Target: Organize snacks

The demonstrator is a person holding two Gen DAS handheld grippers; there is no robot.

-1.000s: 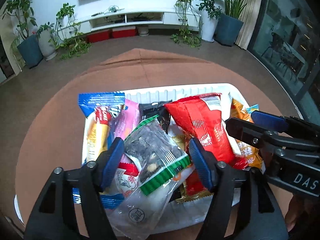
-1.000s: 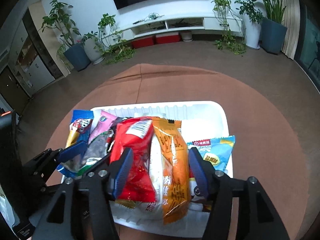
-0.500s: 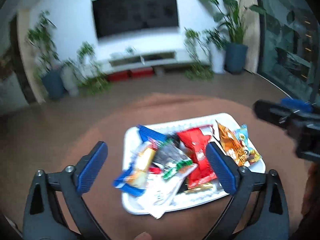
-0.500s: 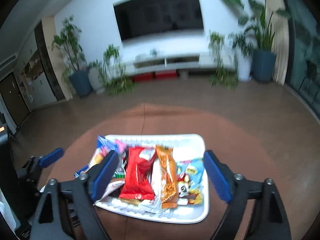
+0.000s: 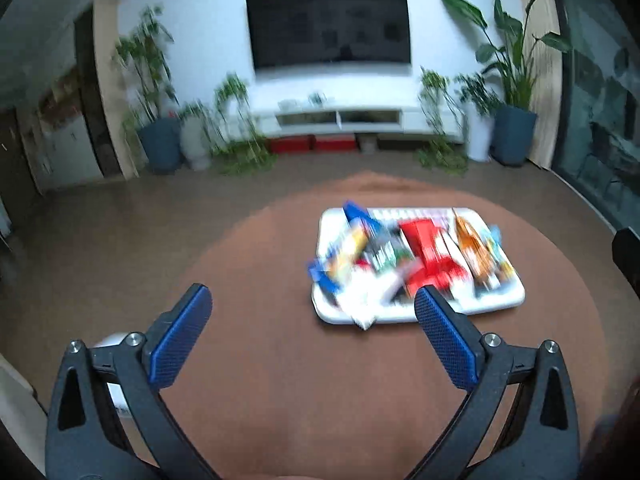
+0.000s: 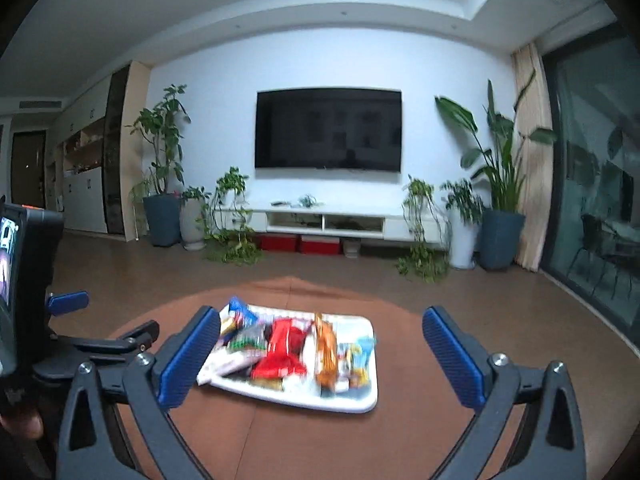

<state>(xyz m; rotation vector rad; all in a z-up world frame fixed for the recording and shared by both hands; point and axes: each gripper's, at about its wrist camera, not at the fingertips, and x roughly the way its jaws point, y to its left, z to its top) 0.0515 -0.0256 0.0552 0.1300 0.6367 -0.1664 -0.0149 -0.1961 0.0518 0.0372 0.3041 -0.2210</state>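
A white tray (image 5: 500, 304) full of snack packets sits on the round brown table (image 5: 280, 360); it also shows in the right wrist view (image 6: 360, 404). In it lie a red packet (image 5: 428, 252), an orange packet (image 5: 472, 252) and a blue-and-yellow packet (image 5: 348, 248). The red packet (image 6: 284, 348) and orange packet (image 6: 326, 352) show blurred in the right wrist view. My left gripper (image 5: 312, 336) is open and empty, back from the tray's near left. My right gripper (image 6: 322, 354) is open and empty, held above and behind the tray.
The left gripper's body (image 6: 80, 340) shows at the left of the right wrist view. Beyond the table are a white TV cabinet (image 6: 332, 224), a wall TV (image 6: 328, 128) and potted plants (image 6: 500, 236). A white object (image 5: 114, 340) sits by the table's left edge.
Both grippers have opened wide and pulled back and up from the tray. The snacks they were around now lie in the tray. The view is blurred from the motion.
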